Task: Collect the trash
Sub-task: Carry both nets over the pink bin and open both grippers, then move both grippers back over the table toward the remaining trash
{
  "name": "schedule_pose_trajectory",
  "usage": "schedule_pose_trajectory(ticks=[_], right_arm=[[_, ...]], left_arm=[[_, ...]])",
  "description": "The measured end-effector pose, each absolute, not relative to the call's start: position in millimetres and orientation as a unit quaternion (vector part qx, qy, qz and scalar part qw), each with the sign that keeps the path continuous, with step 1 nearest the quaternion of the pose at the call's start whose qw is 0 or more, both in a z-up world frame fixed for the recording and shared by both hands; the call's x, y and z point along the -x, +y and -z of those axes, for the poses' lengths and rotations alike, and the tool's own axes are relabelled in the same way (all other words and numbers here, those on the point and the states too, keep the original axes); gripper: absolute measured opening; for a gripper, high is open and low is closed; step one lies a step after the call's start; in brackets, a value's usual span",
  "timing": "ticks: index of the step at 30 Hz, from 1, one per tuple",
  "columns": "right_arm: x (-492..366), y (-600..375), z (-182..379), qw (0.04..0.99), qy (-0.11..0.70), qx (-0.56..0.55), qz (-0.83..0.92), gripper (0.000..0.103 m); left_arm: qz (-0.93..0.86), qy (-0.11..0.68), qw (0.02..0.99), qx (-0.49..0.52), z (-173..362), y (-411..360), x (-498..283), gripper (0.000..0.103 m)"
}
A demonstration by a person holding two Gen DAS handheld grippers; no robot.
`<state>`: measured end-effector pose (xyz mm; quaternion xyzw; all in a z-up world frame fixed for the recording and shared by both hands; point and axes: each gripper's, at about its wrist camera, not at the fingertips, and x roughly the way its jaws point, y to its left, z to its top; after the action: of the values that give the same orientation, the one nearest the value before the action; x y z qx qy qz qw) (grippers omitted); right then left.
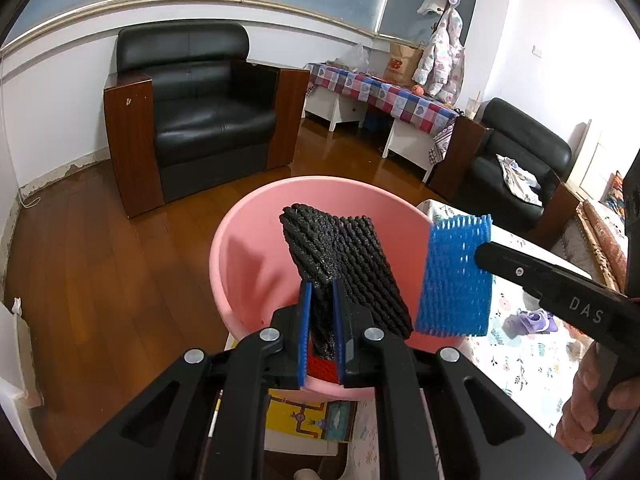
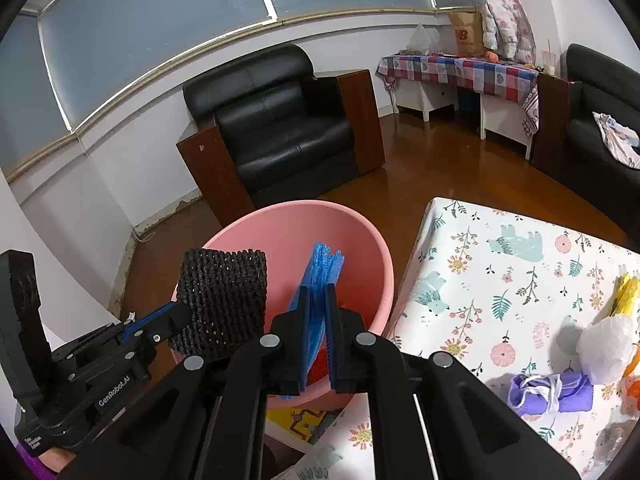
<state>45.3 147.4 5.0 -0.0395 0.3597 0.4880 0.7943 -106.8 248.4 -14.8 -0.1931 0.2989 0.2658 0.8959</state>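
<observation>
Beside the bench (image 2: 500, 264), both grippers' fingers clench foam nets above the pink bin (image 1: 248, 248): left gripper (image 1: 322, 292) the black net (image 1: 340, 248), right gripper (image 2: 318, 296) the blue net (image 2: 320, 268), each upright over the opening.

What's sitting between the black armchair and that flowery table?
The pink basin, with the black foam net and blue foam net held over it, in the right wrist view.

Both grippers sit side by side, left gripper (image 1: 322, 304) and right gripper (image 2: 319, 308) each clamped shut on something.
</observation>
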Motion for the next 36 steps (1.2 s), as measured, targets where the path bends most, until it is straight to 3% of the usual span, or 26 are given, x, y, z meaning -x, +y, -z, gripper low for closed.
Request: schedule_pose_trajectory(ticks=[10,18,36], right_arm=[[-47.7,147.8,3.1,0.791,0.367,0.031,-0.489,0.008],[-51.5,142.4,5.5,0.788,0.373,0.027,-0.489,0.028],[-46.1,105.4,-1.3,0.782,0.379,0.002,-0.495,0.041]], left_arm=[[-0.274,0.310,0.887,0.204,22.6,253.1,102.7,0.011],[-0.267,0.309,0.888,0.209,22.8,253.5,103.6,0.030],[-0.262,0.312,0.894,0.188,10.4,241.4,105.4,0.031]])
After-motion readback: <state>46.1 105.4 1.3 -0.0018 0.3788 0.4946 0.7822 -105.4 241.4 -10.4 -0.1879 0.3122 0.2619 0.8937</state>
